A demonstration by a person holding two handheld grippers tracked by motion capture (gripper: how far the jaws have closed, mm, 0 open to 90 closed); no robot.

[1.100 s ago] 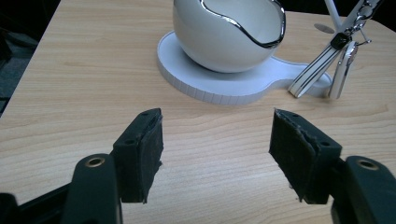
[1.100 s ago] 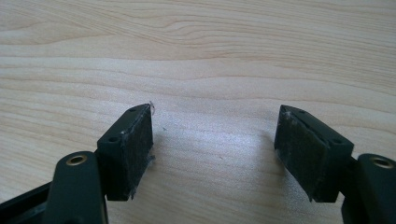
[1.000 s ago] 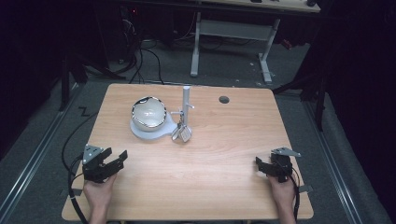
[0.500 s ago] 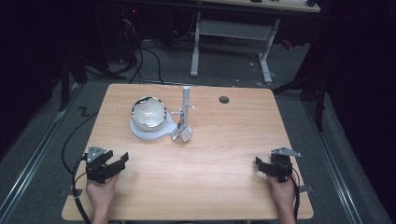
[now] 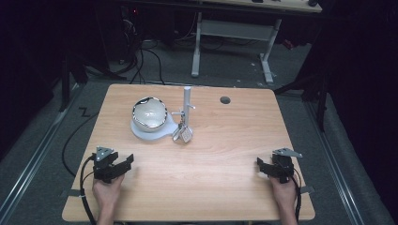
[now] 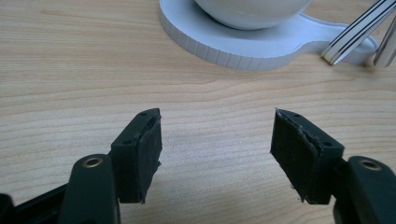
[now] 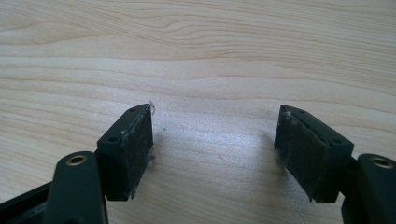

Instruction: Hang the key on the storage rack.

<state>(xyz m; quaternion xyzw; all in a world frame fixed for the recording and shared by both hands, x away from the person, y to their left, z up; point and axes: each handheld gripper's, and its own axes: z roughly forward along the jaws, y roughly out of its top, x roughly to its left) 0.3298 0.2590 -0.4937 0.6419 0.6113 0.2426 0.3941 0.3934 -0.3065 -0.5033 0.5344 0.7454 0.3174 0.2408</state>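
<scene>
A shiny bowl (image 5: 149, 112) sits on a white base (image 5: 139, 133) at the table's back left. Beside it a white post (image 5: 187, 98) carries small hanging pieces (image 5: 183, 133). My left gripper (image 5: 126, 162) is low over the near left of the table and stands open; its jaws have just been opening, with nothing between them. In the left gripper view the left gripper (image 6: 217, 144) faces the white base (image 6: 243, 51) and the bowl (image 6: 252, 9), well short of them. My right gripper (image 5: 261, 167) stays open at the near right over bare wood, as the right gripper (image 7: 215, 144) also appears in its own view.
The wooden table (image 5: 225, 140) has a dark round hole (image 5: 225, 100) near its back edge. A striped flat piece (image 6: 355, 32) hangs over the base's tab. Cables trail from both grippers off the near edge. Dark floor and a desk frame (image 5: 232, 37) lie beyond.
The left hand has sunk a little toward the table with its gripper. The right hand has kept still.
</scene>
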